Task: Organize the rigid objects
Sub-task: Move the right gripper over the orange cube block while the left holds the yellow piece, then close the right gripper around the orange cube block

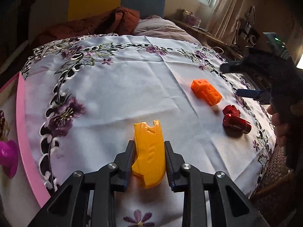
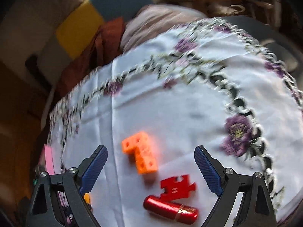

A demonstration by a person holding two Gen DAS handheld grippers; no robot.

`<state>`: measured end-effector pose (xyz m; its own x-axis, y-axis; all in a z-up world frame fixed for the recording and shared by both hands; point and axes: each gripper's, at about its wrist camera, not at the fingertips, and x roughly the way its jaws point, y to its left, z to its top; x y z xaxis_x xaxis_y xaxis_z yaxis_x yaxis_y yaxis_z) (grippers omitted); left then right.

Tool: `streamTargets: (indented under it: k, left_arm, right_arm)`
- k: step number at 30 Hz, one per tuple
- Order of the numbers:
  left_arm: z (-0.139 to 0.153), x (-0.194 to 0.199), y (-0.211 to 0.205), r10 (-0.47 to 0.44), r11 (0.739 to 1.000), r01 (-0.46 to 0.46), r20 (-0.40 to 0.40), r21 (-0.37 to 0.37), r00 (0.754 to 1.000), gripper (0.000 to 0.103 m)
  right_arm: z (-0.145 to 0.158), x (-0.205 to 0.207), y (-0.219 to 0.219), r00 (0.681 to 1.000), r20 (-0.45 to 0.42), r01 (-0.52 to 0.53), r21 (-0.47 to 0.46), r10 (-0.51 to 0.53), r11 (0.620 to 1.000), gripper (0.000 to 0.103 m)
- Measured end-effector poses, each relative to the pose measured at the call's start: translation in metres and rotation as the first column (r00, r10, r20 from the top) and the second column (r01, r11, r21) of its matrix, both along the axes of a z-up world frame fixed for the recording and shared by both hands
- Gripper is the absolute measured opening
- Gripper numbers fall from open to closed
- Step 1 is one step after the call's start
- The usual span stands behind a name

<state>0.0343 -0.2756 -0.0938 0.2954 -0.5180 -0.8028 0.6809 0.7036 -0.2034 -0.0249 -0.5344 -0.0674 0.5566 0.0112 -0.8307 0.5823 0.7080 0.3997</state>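
White embroidered tablecloth with purple flowers covers the table. Left gripper is clamped on a curved yellow plastic piece near the cloth's front edge. Right gripper is spread wide, nothing in it, above the orange cube block, red puzzle piece and red metal cylinder.

White embroidered tablecloth, orange block piece, red puzzle piece, red cylinder

Left hand-held gripper clamped — right (tilted) agape
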Motion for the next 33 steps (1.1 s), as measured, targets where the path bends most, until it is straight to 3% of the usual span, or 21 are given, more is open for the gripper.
streamTargets:
  k: [4, 7, 9, 10, 15, 18, 24, 33]
  left_arm:
    - [-0.002, -0.001, 0.003, 0.003, 1.000, -0.003, -0.002, -0.014, 1.000, 0.029]
    - [-0.003, -0.001, 0.004, 0.001, 1.000, -0.001, -0.001, -0.019, 1.000, 0.030]
    - [-0.003, -0.001, 0.007, 0.002, 1.000, -0.002, -0.005, -0.029, 1.000, 0.030]
    - [-0.003, -0.001, 0.008, 0.003, 0.999, -0.003, -0.010, -0.034, 1.000, 0.030]
    - [-0.005, -0.001, 0.009, 0.015, 0.999, -0.015, -0.011, -0.050, 1.000, 0.030]
    - [-0.005, -0.003, 0.010, 0.020, 0.998, -0.020, 0.003, -0.053, 1.000, 0.030]
    - [-0.006, -0.005, 0.011, 0.028, 0.997, -0.027, 0.012, -0.069, 1.000, 0.030]
    - [-0.004, -0.005, 0.011, 0.034, 0.998, -0.034, 0.010, -0.062, 0.999, 0.029]
  right_arm:
    - [0.001, 0.029, 0.024, 0.988, -0.068, -0.145, -0.088, 0.139, 0.986, 0.093]
    - [-0.016, 0.058, 0.039, 0.951, -0.206, -0.262, -0.144, 0.230, 0.954, 0.090]
    - [-0.029, 0.064, 0.048, 0.936, -0.254, -0.295, -0.183, 0.245, 0.938, 0.054]
    - [-0.033, 0.063, 0.051, 0.928, -0.285, -0.303, -0.204, 0.240, 0.931, 0.045]
    - [-0.033, 0.058, 0.050, 0.929, -0.262, -0.320, -0.210, 0.262, 0.924, 0.042]
    - [-0.036, 0.058, 0.046, 0.936, -0.236, -0.306, -0.170, 0.263, 0.937, 0.048]
    - [-0.037, 0.054, 0.049, 0.941, -0.219, -0.303, -0.196, 0.260, 0.933, 0.051]
    - [-0.035, 0.058, 0.052, 0.932, -0.244, -0.322, -0.221, 0.267, 0.921, 0.052]
